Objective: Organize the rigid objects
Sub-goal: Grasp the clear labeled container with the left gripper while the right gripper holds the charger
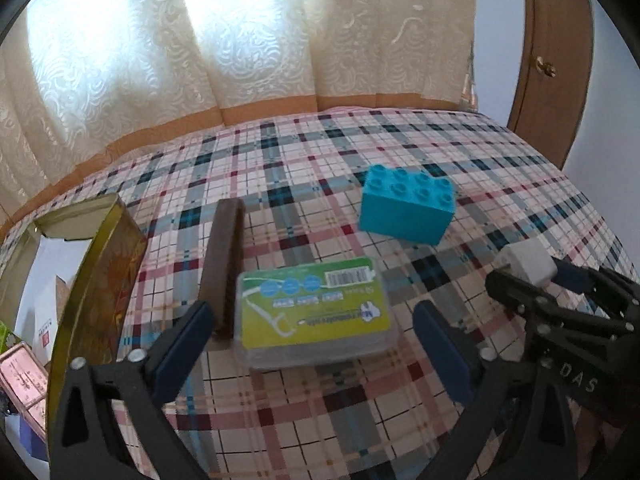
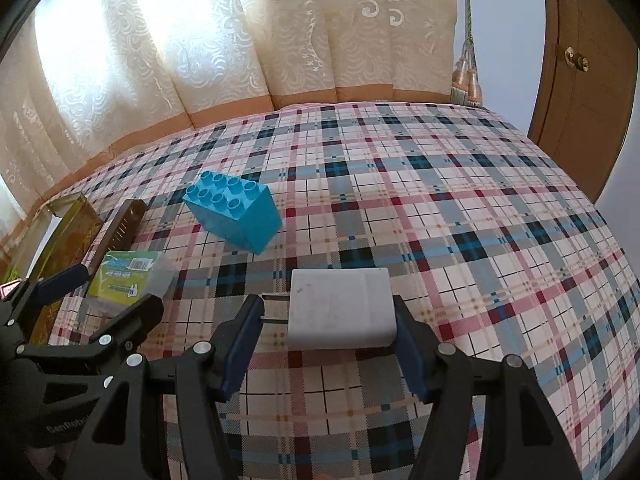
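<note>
A clear plastic box with a green label lies flat on the plaid bed cover. My left gripper straddles it, open, with a gap between each blue pad and the box's sides. In the right wrist view my right gripper is shut on a white charger: one pad presses its right side and the other meets its metal prongs. The charger and right gripper also show at the right of the left wrist view. A blue toy brick stands behind both.
A dark brown slab stands on edge against the clear box's left side. Left of it, at the bed's edge, is a gold tin. A pink box lies below the bed's left edge. Curtains hang behind; a wooden door is at right.
</note>
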### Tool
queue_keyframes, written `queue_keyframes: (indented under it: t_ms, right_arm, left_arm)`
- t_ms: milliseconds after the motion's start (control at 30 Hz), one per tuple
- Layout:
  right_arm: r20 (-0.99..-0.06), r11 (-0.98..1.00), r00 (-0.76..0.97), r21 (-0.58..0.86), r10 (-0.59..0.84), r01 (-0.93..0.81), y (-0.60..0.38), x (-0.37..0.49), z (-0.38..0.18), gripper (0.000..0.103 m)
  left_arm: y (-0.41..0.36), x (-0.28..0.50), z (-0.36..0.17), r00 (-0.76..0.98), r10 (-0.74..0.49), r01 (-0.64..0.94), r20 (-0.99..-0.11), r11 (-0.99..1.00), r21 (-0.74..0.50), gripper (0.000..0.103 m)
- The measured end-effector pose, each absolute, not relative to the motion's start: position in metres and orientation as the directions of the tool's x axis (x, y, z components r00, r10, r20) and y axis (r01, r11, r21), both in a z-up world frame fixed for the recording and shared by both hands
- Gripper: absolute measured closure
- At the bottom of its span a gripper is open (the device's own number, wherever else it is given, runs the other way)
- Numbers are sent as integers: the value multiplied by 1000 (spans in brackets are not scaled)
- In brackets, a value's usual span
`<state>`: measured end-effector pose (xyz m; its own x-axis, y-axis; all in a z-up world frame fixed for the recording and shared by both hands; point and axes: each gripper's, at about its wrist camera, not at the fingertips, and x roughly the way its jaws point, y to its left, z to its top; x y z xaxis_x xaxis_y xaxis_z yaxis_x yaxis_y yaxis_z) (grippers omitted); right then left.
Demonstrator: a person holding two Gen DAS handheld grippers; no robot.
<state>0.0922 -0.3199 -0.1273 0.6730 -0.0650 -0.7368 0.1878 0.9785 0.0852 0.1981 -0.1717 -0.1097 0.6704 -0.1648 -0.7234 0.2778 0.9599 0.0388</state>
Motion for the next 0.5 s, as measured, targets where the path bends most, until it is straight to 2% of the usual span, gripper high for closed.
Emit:
queue_keyframes:
  t_ms: [67,133,267,500]
  right_arm:
    - [-738,977,670,75,-79,199,-320,92,-127,38]
    - [-741,975,667,77,-83,208,-321,93,-128,38]
    - [-740,977,666,67,-88,203,-318,93,-128,38]
    - [-734,978,671,46,-104,202,-315,92,-127,38]
  left_arm:
    - [-179,196,-110,673,-157,302,-723,951,74,22]
    - [-181,198,-112,667,-146,300,-730,950,84,20]
    - [-173,211,-121,592,-197,297,-781,955,-16,20]
    - [-175,205,-118,628,-161,276,-761,961,24,21]
